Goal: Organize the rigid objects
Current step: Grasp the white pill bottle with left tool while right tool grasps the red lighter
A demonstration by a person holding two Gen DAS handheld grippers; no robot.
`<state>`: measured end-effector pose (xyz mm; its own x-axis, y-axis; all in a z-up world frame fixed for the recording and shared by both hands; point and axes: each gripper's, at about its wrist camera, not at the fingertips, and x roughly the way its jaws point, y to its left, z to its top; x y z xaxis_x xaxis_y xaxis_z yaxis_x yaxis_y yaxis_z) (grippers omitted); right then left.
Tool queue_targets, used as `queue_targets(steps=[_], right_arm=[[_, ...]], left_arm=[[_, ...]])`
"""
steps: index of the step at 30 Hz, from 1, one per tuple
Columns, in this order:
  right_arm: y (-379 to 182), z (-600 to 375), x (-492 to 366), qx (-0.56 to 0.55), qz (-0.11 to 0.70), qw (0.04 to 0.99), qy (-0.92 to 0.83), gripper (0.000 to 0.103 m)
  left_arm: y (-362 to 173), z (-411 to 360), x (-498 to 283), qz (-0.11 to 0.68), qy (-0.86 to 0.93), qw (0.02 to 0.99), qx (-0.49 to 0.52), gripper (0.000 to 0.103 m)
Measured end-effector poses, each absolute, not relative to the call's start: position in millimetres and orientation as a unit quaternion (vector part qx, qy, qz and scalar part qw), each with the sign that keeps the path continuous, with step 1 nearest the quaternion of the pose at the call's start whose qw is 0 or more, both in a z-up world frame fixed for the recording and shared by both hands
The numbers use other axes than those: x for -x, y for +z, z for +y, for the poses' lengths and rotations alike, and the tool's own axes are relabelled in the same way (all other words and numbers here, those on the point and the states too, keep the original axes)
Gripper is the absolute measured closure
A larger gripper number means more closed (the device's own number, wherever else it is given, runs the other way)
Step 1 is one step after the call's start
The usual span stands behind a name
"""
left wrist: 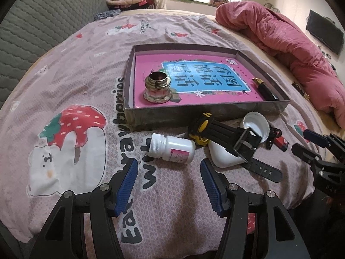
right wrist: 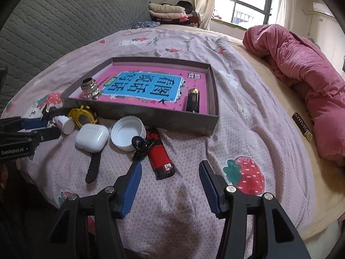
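**Loose items lay in front of the tray, both grippers empty**

The shallow grey tray (left wrist: pixel 138 119) sat mid-bed on the strawberry-print sheet (left wrist: pixel 64 75), holding a pink book (left wrist: pixel 148 69), a brass-collared glass jar (left wrist: pixel 157 89) at the book's 7 o'clock corner and a black-and-gold tube (left wrist: pixel 264 88) along its 3 o'clock edge.

Outside the tray's near wall lay a tight cluster. A white pill bottle (left wrist: pixel 172 149) lay on its side. At its 2 o'clock was a yellow-and-black watch (left wrist: pixel 226 138), whose strap ran across a white earbud case (right wrist: pixel 91 137). A white upturned lid (right wrist: pixel 127 132) sat just beside the case, touching a red lighter (right wrist: pixel 160 157) with a black clip on its top end.

The left gripper (left wrist: pixel 169 181) hung at the bottle's 6 o'clock, jaws apart, nothing between them. The right gripper (right wrist: pixel 170 182) stood jaws apart just at the lighter's 5 o'clock. A rolled pink quilt (right wrist: pixel 301 69) lay well apart at 2 o'clock.
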<state>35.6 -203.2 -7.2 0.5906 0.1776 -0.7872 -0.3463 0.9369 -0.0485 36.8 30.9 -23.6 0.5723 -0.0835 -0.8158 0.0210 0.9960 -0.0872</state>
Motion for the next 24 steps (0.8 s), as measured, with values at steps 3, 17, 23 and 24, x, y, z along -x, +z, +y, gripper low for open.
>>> queue_targets(steps=[3, 17, 23, 24], right_arm=[[-12.7, -199.8, -37.4, 0.105, 0.432, 0.883, 0.151, 0.048], [-34.6, -199.6, -60.1, 0.112, 0.443, 0.877, 0.151, 0.048], [-40.6, -194.1, -67.5, 0.121, 0.436, 0.876, 0.165, 0.048], [-41.4, -192.7, -68.3, 0.124, 0.435, 0.876, 0.167, 0.048]], left_arm=[[-26.7, 33.0, -41.0, 0.464, -0.029, 0.884, 0.039, 0.041], [-40.6, 36.4, -60.3, 0.472, -0.031, 0.88, 0.046, 0.041], [-43.6, 39.1, -65.6, 0.471, -0.032, 0.88, 0.053, 0.041], [-44.1, 39.5, -66.6, 0.471, -0.032, 0.88, 0.055, 0.041]])
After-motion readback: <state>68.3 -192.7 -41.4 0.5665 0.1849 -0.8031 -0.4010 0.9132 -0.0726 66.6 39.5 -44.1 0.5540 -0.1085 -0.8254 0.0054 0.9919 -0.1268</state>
